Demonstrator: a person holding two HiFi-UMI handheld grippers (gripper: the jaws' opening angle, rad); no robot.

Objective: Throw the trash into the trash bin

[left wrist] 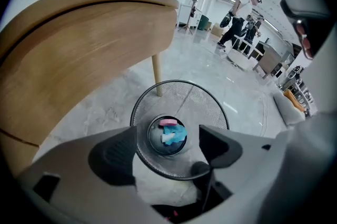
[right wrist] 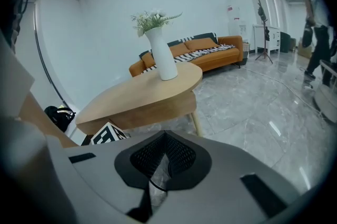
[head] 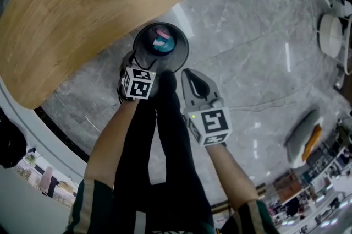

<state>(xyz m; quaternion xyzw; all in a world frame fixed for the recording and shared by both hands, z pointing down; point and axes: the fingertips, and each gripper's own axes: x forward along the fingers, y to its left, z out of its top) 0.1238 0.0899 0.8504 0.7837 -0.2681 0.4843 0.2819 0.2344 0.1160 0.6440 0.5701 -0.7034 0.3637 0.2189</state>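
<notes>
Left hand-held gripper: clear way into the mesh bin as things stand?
Probably yes. The left hand-held gripper hangs open and empty right over the mouth of the mesh bin; the wooden table stands beside it, not across it.

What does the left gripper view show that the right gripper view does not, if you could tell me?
Only the left gripper view: the mesh trash bin with pink and blue trash at its bottom, seen past the left gripper, fingers apart. Only the right gripper view: a white vase of flowers, an orange sofa, and the right gripper, fingers closed together. Both: the wooden table and the grey marble floor.
</notes>
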